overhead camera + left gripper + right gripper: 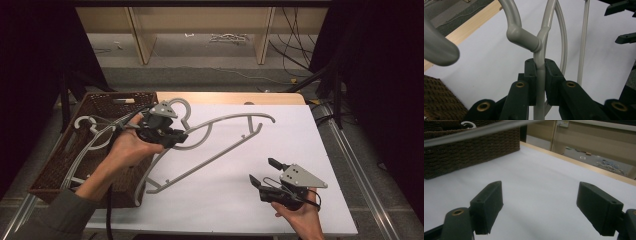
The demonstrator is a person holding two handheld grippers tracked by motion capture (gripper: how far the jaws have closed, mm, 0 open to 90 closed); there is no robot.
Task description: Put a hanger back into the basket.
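1. The left gripper [176, 136] is clamped on a grey plastic hanger [220, 142]; in the left gripper view its two black jaws pinch the hanger's thin stem [539, 82] just below the fork where the hook branches off.
2. The right gripper [265, 174] stands wide open with nothing between its jaws; in the right gripper view both pads [489, 202] hang over bare white tabletop.
3. The held hanger stretches from the left gripper across the white table [280, 135], its hook [181, 106] up beside the gripper's grey plate and its lower end near the corner of the basket; whether that end touches the table cannot be told.
4. A brown wicker basket [100, 107] sits at the table's left edge, under the person's left hand [131, 145], with more grey hangers [90, 131] lying in it.
5. The right hand [300, 212] holds its gripper near the table's front right, well apart from the hanger.
6. Beyond the table, wooden shelving [200, 30] and loose cables [295, 50] show on the floor.
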